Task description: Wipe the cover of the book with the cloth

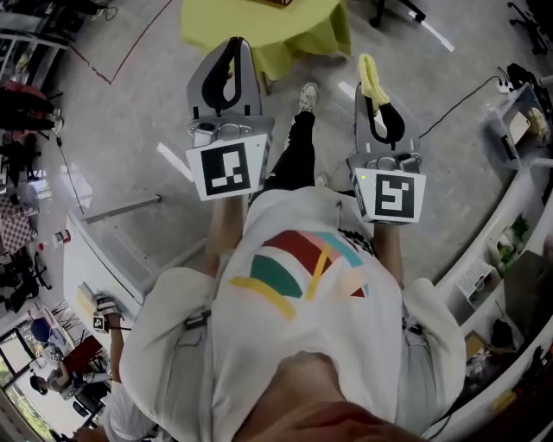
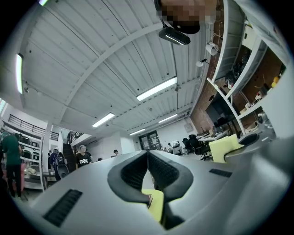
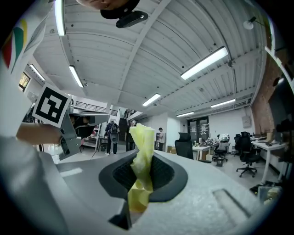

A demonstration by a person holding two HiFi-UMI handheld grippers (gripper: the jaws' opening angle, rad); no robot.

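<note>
No book shows in any view. In the head view both grippers are held up in front of the person's chest. My left gripper (image 1: 232, 45) is shut with nothing between its fingers; in its own view the dark pads (image 2: 138, 170) meet at the tips (image 2: 148, 153). Held in my right gripper (image 1: 377, 93) is a crumpled yellow cloth (image 1: 370, 73), which pokes out past the tips. The right gripper view shows the cloth (image 3: 141, 158) pinched upright between the pads, my right gripper (image 3: 143, 172) shut on it. The cloth (image 2: 224, 148) also appears at the right of the left gripper view.
A table with a yellow-green cover (image 1: 268, 26) stands on the grey floor beyond the grippers. White shelving with clutter (image 1: 518, 173) curves along the right, and a white desk (image 1: 95, 259) is at the left. Both gripper views look out level across an office with chairs and people.
</note>
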